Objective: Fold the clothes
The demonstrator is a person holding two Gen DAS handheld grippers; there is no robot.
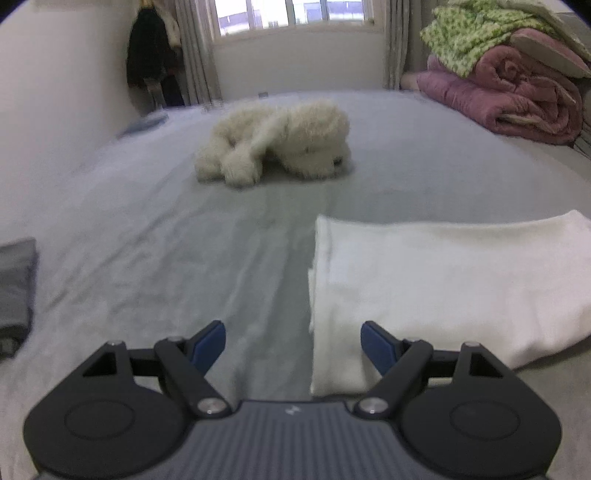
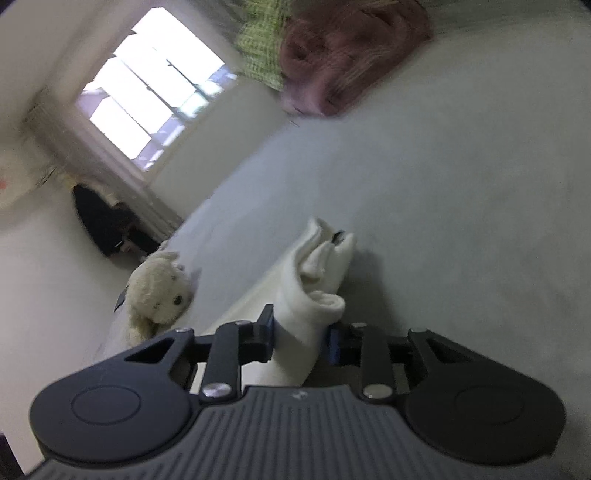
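Pale greys and whites, with pink and green in the far corner

We see a plain white garment (image 1: 443,280) on a pale grey-blue bed sheet (image 1: 147,229); the plush toy (image 1: 280,142) is cream with a small dark nose; the rolled quilt (image 1: 517,99) is dusty pink, and the blanket (image 1: 469,33) on top of it is lime green with a fine white speckled print; a dark grey cloth (image 1: 14,284) lies at the sheet's edge; the left gripper (image 1: 293,341) and the right gripper (image 2: 301,338) are both black with blue finger pads and a ribbed grey body; the curtains (image 1: 195,51) are grey-beige; the walls (image 1: 55,74) are white; the hanging clothes (image 1: 151,51) are black.
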